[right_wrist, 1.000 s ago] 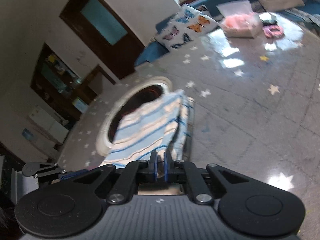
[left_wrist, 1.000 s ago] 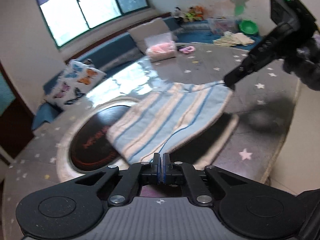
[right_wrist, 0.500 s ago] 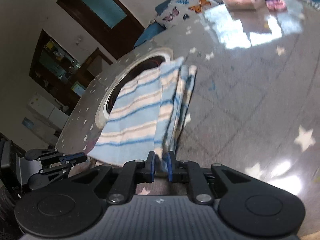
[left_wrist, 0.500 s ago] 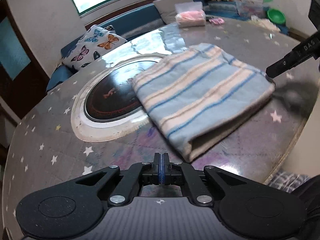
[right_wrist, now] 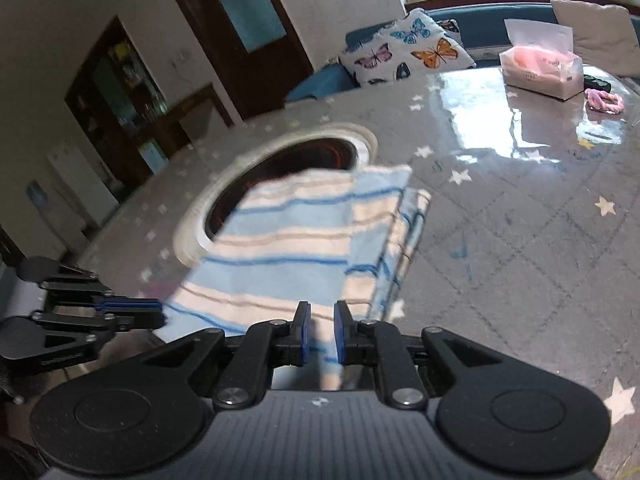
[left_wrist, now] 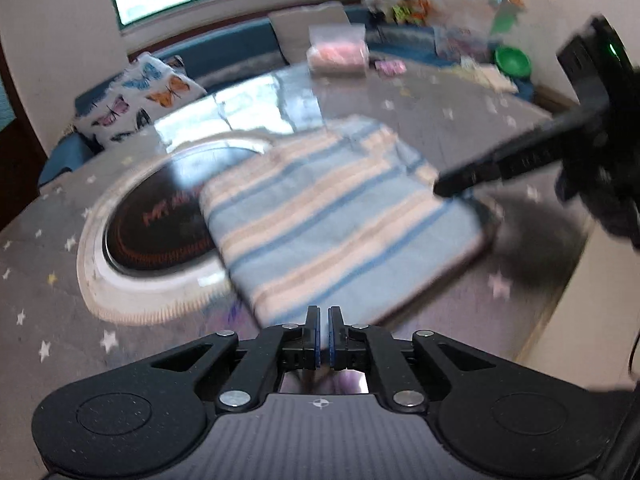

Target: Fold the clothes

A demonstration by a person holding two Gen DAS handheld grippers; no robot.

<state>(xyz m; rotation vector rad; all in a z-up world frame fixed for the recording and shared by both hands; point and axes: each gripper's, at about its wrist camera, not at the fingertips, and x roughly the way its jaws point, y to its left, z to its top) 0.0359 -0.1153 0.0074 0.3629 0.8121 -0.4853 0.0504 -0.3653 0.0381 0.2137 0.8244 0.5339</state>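
On table [right_wrist: 520,240]: 1 folded striped cloth [left_wrist: 340,216]; both grippers' jaws slightly apart, empty.

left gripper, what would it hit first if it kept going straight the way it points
Most likely the near edge of the striped cloth, folded on the table just ahead of the left gripper; blur leaves the gap unclear.

Left gripper [left_wrist: 324,320] slightly parted; right gripper [right_wrist: 320,320] parted
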